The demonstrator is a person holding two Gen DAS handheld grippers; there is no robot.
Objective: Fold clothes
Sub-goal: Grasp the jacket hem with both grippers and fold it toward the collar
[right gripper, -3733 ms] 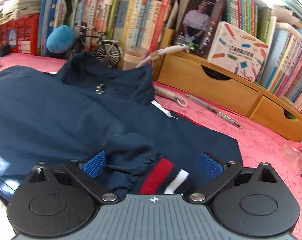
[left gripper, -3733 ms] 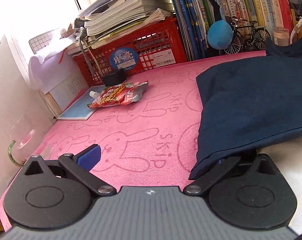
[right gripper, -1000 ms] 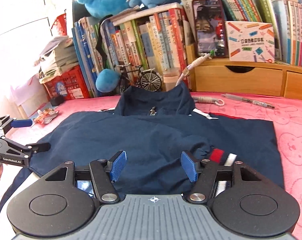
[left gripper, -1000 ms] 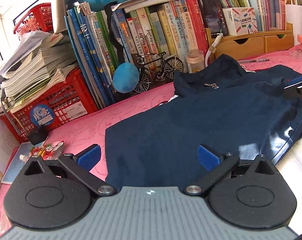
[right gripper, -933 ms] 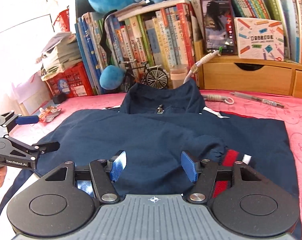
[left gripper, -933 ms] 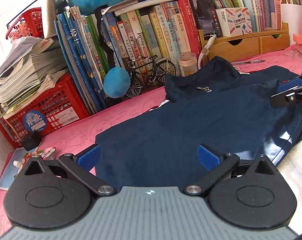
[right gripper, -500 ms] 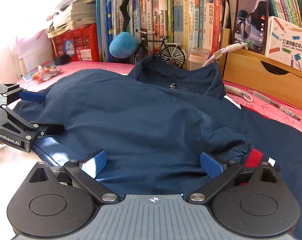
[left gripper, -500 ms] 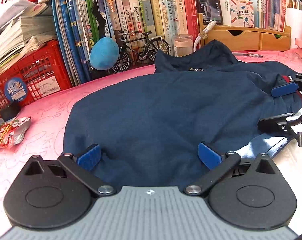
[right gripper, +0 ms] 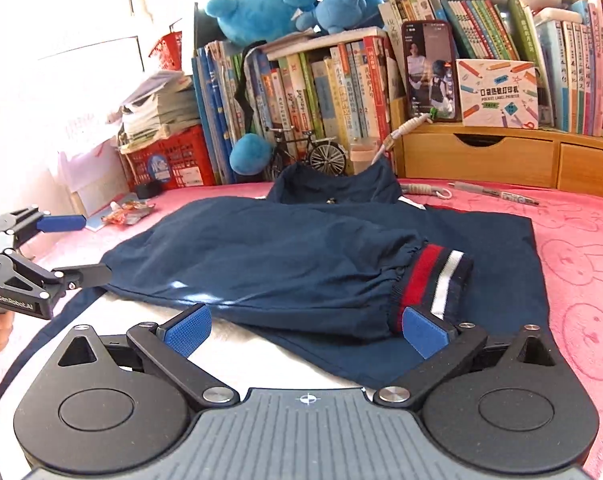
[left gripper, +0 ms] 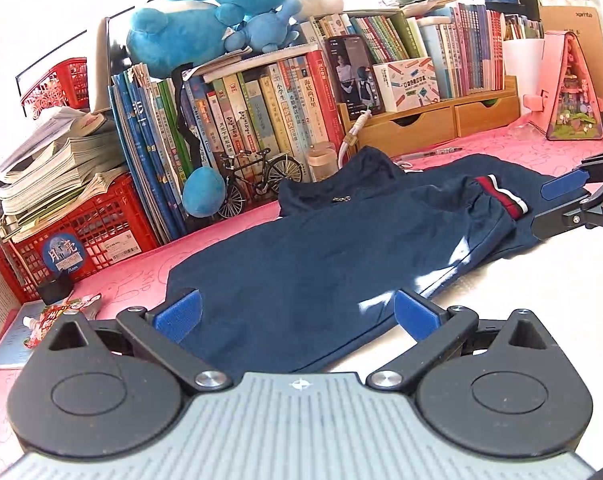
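A navy jacket [left gripper: 321, 264] lies on the pink bunny-print cloth [left gripper: 205, 244], its sleeve folded across the body. The sleeve ends in a red, white and navy striped cuff [right gripper: 433, 276]; the same cuff [left gripper: 501, 196] shows in the left wrist view. My left gripper [left gripper: 297, 314] stands open just short of the jacket's near edge, nothing between its blue pads. My right gripper [right gripper: 305, 330] is open wide at the near hem, its right fingertip [right gripper: 421, 330] beside the cuff. Each gripper appears in the other's view: the right gripper [left gripper: 561, 204] and the left gripper [right gripper: 73, 246].
Books [right gripper: 321, 88], a red crate [left gripper: 81, 232] of papers, a model bicycle [left gripper: 257, 184], blue plush toys [left gripper: 189, 28] and wooden drawers [right gripper: 501, 160] line the back. A snack packet [left gripper: 61, 314], pen [right gripper: 493, 194] and pink house model [left gripper: 569, 96] lie around the jacket.
Both grippers drew back from over the jacket toward its near edge and the views lifted. The right jaws widened early on and have let go of the sleeve, which now lies folded.
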